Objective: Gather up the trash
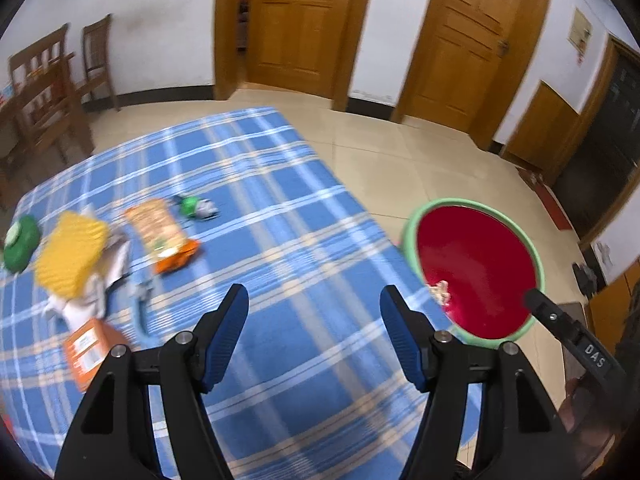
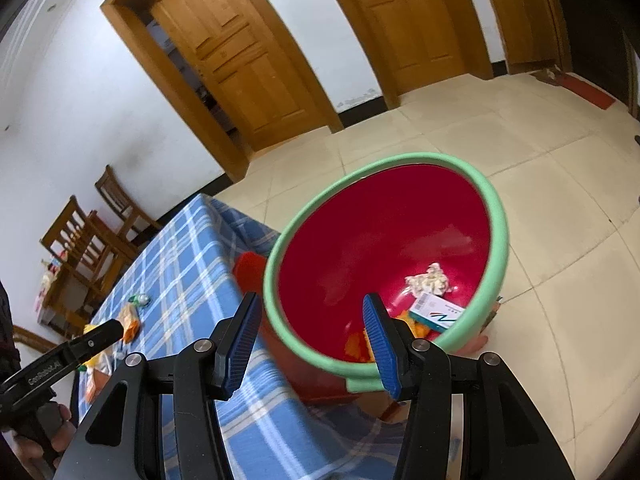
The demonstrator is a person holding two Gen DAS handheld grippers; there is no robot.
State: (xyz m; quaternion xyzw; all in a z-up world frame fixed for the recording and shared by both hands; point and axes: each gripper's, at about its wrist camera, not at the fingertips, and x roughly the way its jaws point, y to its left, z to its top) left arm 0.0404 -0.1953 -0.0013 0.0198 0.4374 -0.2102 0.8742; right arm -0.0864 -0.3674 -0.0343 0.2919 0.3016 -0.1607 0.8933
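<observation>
Your left tongs (image 1: 314,300) were spread wide and held nothing, hovering above the blue plaid worktop (image 1: 280,208). Your right tongs (image 2: 310,308) were likewise spread and empty, poised over the near rim of the basin (image 2: 500,216), a red bowl with a green rim that stood just beside the worktop's edge. Inside the basin lay a crumpled paper wad (image 2: 427,280), a white-and-teal box (image 2: 438,313) touching the near wall, and orange scraps (image 2: 416,326) beside the box. In the left wrist view the basin (image 1: 538,264) appeared to the right of the worktop, with the tip of your right tongs (image 1: 536,300) over its rim. The remaining trash lay on the worktop, well apart from the basin: a yellow packet (image 1: 70,254) on white wrappers, an orange snack bag (image 1: 162,234) beside it, a small green-and-white piece (image 1: 196,206) beyond the bag, a green lidded container (image 1: 20,244) farthest from the basin, and an orange carton (image 1: 90,350) nearest your left tongs. The worktop items were motion-blurred.
</observation>
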